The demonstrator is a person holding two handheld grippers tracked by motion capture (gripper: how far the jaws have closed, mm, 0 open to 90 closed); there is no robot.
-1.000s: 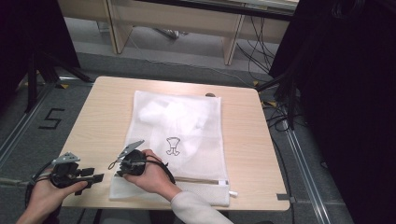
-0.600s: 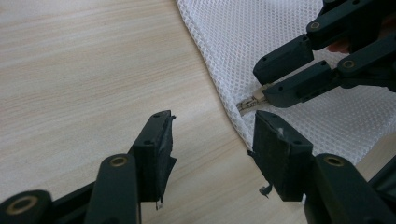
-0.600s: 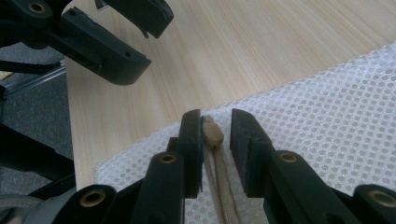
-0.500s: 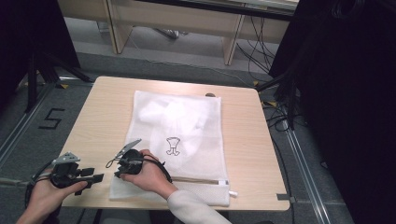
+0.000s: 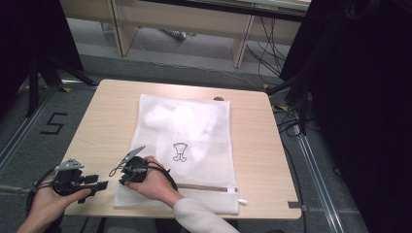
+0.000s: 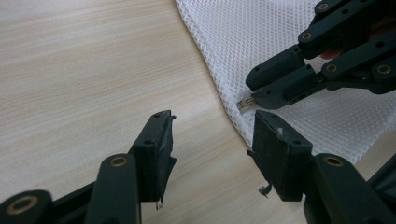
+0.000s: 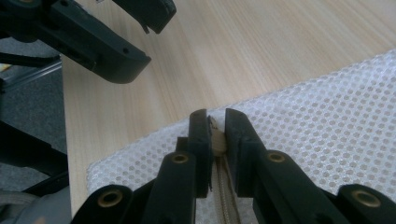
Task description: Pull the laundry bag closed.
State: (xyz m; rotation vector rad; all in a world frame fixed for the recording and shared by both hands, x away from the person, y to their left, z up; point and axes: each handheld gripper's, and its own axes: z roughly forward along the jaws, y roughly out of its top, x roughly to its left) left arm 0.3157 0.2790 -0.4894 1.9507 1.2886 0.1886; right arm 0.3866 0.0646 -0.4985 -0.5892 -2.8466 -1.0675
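The right gripper (image 7: 216, 133) is clamped on the zipper pull (image 7: 217, 140) of the white mesh bag (image 7: 327, 126), whose corner lies under its jaws. The left gripper (image 6: 212, 140) is spread wide just beside that corner, holding nothing

Bare tabletop (image 5: 107, 121) open along the left of the mesh laundry bag (image 5: 194, 126), and again on its right side. Near left corner crowded: left gripper (image 6: 212, 140), jaws apart, just beside right gripper (image 7: 216, 135) clamped on the zipper pull (image 7: 218, 140) at the bag's edge.

Left tongs (image 6: 212, 140) agape, right tongs (image 7: 216, 128) clamped
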